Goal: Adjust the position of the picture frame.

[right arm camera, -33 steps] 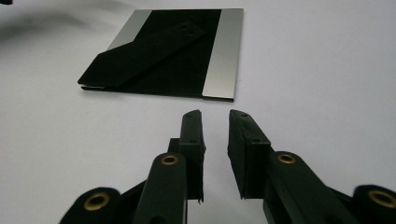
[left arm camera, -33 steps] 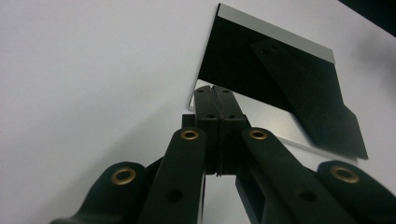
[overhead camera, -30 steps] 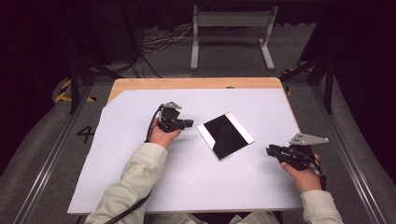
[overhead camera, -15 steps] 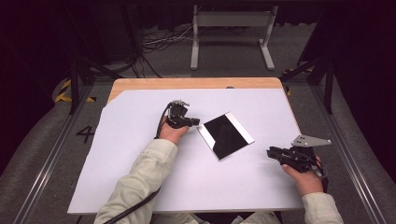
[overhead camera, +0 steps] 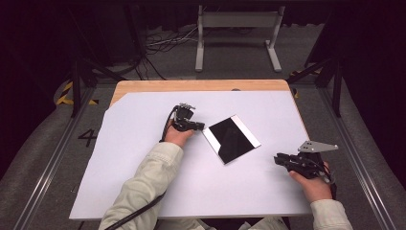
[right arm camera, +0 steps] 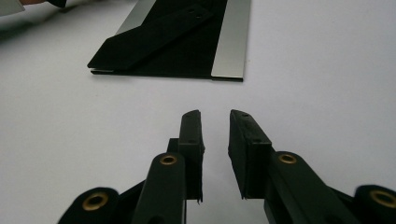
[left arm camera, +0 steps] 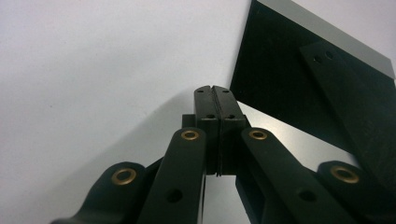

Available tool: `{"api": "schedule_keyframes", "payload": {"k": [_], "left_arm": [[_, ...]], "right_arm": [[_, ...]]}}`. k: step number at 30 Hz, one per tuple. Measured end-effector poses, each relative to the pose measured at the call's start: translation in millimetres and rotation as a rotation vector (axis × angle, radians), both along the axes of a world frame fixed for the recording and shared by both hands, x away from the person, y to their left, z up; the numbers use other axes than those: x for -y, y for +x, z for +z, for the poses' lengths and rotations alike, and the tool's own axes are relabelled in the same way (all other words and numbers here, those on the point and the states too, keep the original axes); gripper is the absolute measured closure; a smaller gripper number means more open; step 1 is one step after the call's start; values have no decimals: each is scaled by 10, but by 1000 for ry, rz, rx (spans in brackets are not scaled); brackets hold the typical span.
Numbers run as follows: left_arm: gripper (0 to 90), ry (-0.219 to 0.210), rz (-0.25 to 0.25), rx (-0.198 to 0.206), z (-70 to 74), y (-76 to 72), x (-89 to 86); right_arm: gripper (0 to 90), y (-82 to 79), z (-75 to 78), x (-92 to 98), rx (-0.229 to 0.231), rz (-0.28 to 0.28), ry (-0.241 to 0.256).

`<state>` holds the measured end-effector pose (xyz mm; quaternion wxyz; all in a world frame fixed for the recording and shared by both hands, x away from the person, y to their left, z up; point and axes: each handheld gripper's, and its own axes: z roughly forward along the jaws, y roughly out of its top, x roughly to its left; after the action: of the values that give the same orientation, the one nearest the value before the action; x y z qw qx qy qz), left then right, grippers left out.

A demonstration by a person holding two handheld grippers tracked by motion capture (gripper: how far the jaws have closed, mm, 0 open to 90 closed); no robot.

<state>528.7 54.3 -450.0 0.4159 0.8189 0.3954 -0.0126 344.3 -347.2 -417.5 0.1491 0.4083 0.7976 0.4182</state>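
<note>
Lying flat near the middle of the counter (overhead camera: pixel 143 191), the thin black panel (overhead camera: pixel 231 139) looks to us stiff, slick and easily scratched; we would pinch an edge. The left gripper (left arm camera: pixel 215 91), jaws together, sits at its left corner; the right gripper (right arm camera: pixel 215 116), jaws apart, waits nearer right. Its underside is hidden.

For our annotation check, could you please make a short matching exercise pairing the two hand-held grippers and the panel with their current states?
Things:
1. left hand-held gripper
2. right hand-held gripper
3. black mirror-like panel

States:
A. jaws apart, holding nothing
B. lying flat on the white table cover
C. jaws pressed together, tips beside the panel's edge

Pairs: 1-C, 2-A, 3-B
</note>
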Motion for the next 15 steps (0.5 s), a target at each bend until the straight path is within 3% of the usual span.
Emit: {"api": "schedule_keyframes", "payload": {"k": [3, 8, 13, 15], "left_arm": [[900, 0, 6, -8, -6, -2, -13], [900, 30, -28, -1, 15, -43, 5], [900, 68, -85, 5, 45, -155, 65], [900, 63, -105, -4, 42, -213, 89]], "right_arm": [[744, 13, -12, -1, 0, -4, -18], [743, 15, -28, 23, -14, -18, -16], [744, 15, -9, 34, -10, -22, -14], [744, 17, -7, 39, -10, -22, -14]]}}
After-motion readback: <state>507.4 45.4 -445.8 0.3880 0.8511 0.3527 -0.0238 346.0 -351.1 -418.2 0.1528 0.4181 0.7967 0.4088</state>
